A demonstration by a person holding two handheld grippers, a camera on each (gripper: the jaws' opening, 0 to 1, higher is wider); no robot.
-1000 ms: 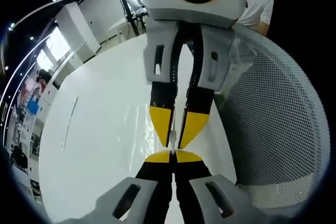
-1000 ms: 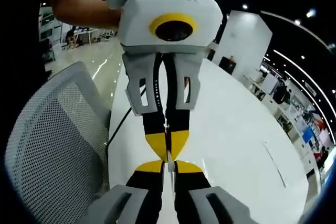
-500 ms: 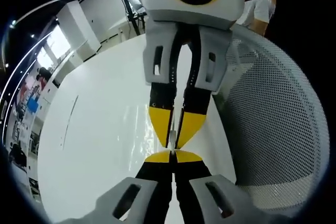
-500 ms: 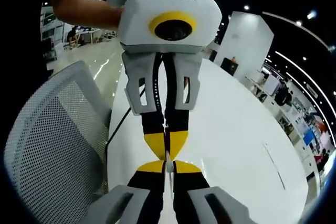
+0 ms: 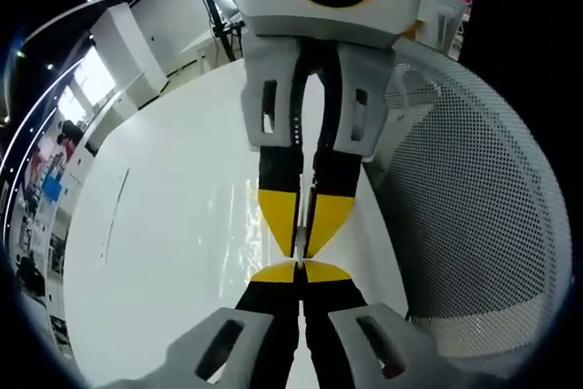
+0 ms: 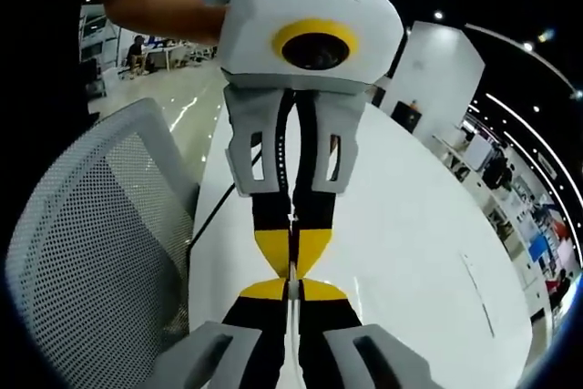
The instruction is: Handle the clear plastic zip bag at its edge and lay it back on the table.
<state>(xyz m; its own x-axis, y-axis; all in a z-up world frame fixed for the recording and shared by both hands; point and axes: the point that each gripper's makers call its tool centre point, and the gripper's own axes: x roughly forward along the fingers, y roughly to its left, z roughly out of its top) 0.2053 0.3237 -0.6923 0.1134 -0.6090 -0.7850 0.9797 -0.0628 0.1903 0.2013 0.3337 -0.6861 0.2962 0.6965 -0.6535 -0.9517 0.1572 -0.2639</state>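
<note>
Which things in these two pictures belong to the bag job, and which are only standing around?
Belonging to the job:
- left gripper, shut on the bag edge
- right gripper, shut on the bag edge
- clear zip bag, pinched between both
- white table

Only standing around:
- mesh chair
- black cable

Table [image 5: 164, 252] was glossy white with a thin dark line on it. Chair back [image 5: 474, 216] beside the table: white mesh, fine dot pattern. Both grippers' fingertips [image 5: 282, 216] were yellow over black fingers, with grey mounts and white housings. Zip bag [image 5: 299, 225] edge read clear-whitish between the tips.
</note>
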